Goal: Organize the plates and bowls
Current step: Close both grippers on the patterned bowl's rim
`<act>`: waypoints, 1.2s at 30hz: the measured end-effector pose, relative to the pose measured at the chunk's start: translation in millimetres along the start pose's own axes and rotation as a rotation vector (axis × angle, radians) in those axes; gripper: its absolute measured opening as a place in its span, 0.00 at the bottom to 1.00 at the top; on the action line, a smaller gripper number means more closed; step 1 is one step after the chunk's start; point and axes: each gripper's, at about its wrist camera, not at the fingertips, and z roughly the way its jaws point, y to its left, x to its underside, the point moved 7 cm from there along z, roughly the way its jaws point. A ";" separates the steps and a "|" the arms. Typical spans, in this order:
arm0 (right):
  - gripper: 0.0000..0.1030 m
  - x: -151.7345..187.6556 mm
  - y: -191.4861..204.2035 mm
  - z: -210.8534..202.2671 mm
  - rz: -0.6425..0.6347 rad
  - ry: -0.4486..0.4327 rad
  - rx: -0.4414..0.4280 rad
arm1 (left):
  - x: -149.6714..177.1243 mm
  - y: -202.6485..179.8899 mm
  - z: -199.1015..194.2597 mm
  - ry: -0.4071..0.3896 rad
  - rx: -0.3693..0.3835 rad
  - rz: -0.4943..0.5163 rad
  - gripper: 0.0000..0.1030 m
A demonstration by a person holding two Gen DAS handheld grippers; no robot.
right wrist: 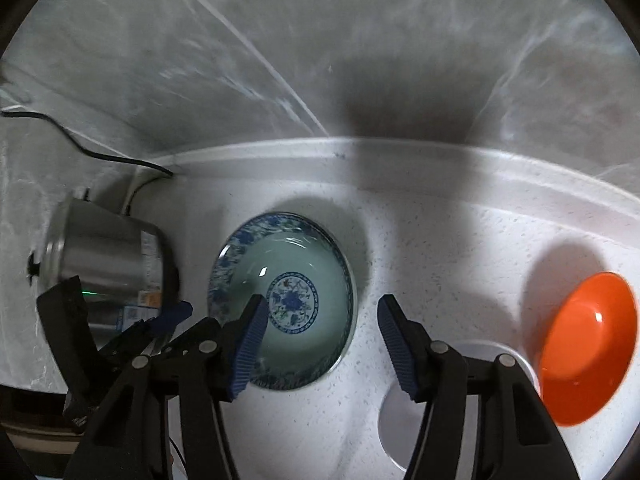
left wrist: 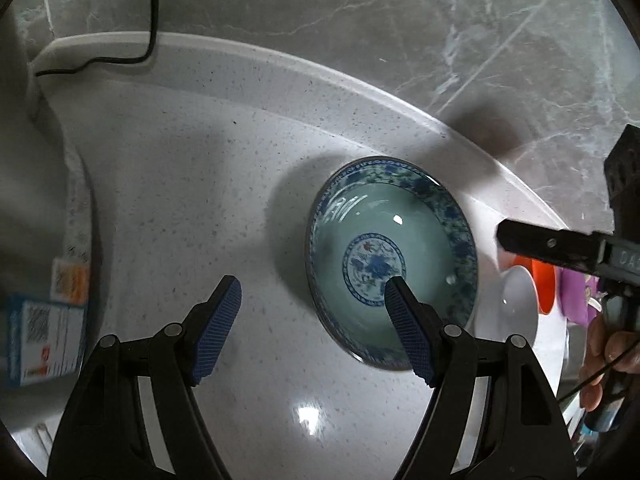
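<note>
Blue-patterned bowl [left wrist: 390, 260] sat upright on speckled white surface [left wrist: 180, 200], grey marble wall [left wrist: 400, 20] behind; both grippers released, left gripper [left wrist: 314, 300], right gripper [right wrist: 322, 318].

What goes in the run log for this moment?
left gripper open, empty | right gripper open, empty | blue-patterned bowl on counter

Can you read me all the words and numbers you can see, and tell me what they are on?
"DAS", then cut off by the picture edge: on the right gripper body.
Box at the left edge: printed label with a square code, too blurred to read.
Steel pot: stickers low on its side, too small and blurred to read.
Blue bowl: only painted flowers, no words.
</note>
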 end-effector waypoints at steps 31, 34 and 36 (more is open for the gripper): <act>0.10 6.7 -1.7 62.5 -0.041 0.107 0.102 | -1.5 -3.3 48.4 0.082 -0.010 0.035 0.11; 0.10 6.2 -0.1 59.1 -0.043 0.098 0.098 | -2.5 -5.1 41.2 0.074 -0.013 0.037 0.11; 0.10 5.9 0.4 54.0 -0.045 0.090 0.096 | -3.3 -7.7 35.0 0.064 -0.012 0.041 0.10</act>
